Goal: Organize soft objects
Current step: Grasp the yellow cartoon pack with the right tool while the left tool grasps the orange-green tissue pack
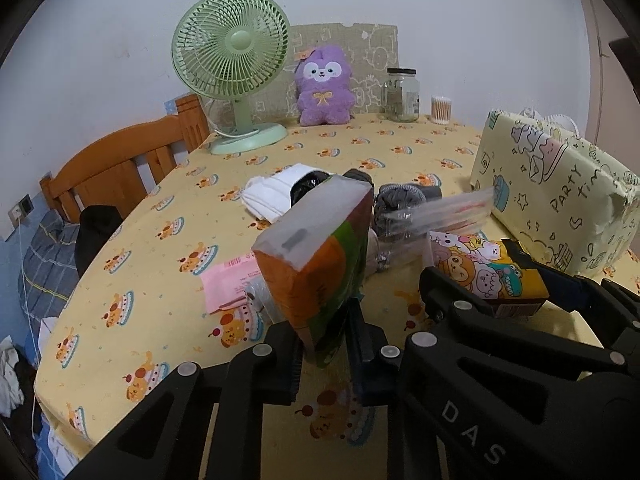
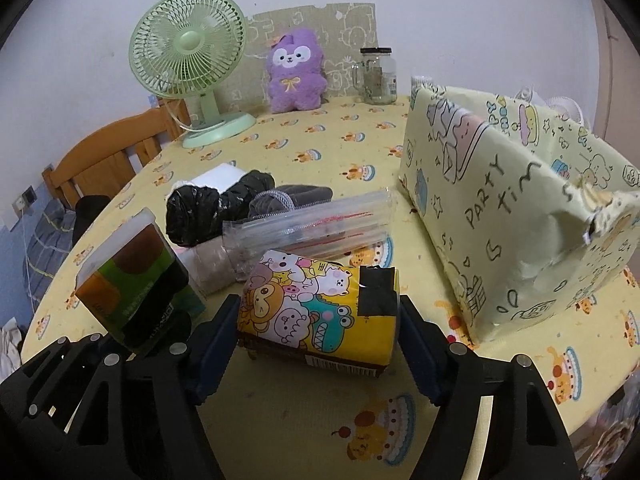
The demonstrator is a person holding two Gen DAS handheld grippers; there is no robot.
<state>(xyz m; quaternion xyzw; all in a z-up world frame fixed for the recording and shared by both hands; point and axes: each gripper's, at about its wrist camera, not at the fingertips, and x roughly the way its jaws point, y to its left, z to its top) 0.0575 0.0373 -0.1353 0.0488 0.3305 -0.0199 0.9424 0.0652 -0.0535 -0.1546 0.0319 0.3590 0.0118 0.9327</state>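
Now my left claw (image 1: 323, 354) pinches the orange-green tissue pack (image 1: 320, 264) upright above the near table (image 1: 160, 280), while my right claw (image 2: 318, 346) brackets the cartoon pack (image 2: 320, 308), ready for tidying toward the right-hand box (image 2: 520, 216).

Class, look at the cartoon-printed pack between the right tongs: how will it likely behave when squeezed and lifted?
The cartoon-printed pack looks like wrapped tissue, so probably light and squashy. Its glossy film may slip. The right tongs flank its sides, whose bulge suggests it would dent rather than break.
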